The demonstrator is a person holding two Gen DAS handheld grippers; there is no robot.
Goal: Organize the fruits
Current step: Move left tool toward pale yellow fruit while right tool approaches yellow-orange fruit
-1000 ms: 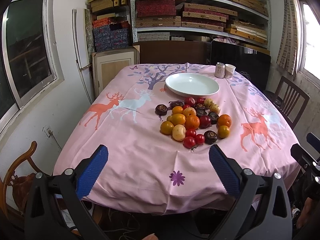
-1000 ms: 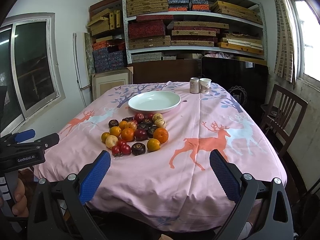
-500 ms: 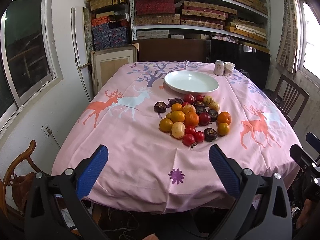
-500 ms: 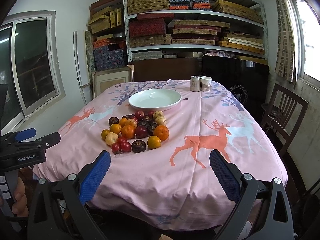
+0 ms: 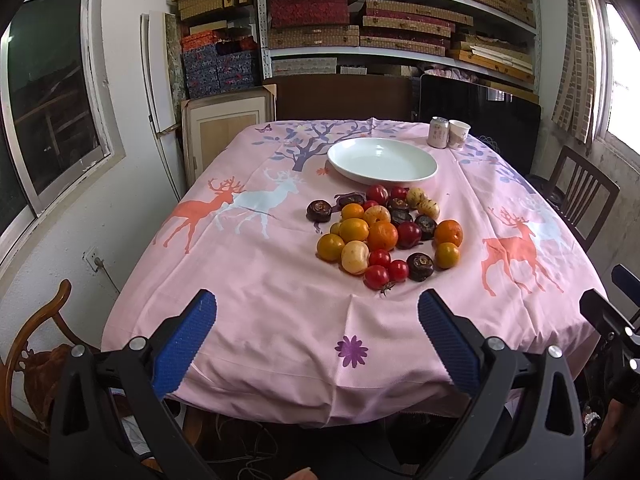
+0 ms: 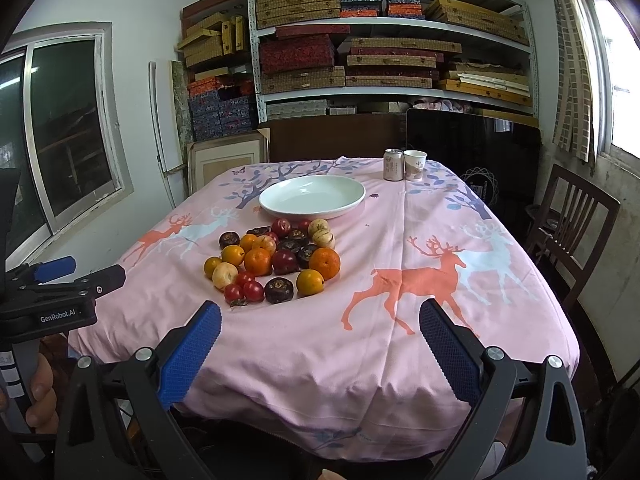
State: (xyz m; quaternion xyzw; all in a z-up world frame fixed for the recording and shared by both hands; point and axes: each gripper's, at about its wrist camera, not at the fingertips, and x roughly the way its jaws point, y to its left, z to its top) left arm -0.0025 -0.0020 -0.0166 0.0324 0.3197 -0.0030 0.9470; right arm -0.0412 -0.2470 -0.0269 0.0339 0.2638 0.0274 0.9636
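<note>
A heap of fruit (image 5: 386, 236) (image 6: 276, 262) lies mid-table on a pink deer-print cloth: oranges, yellow citrus, red tomatoes, dark purple round fruits and pale speckled ones. Behind the heap stands a white plate (image 5: 382, 160) (image 6: 312, 197) with nothing in it. My left gripper (image 5: 316, 322) is open over the near table edge, short of the fruit. Further right along that edge, my right gripper (image 6: 320, 330) is also open, holding nothing. The left tool and a hand (image 6: 40, 388) show at the left of the right wrist view.
A can (image 6: 393, 165) and a paper cup (image 6: 415, 165) stand at the table's far edge. Wooden chairs sit at the right (image 6: 568, 236) and near left (image 5: 36, 356). Shelves of boxes (image 6: 360, 52) fill the back wall. A window (image 5: 44, 100) is on the left.
Both grippers have moved slightly toward the table, so the fruit and plate sit a little lower and nearer in view. Both jaws stay open.
</note>
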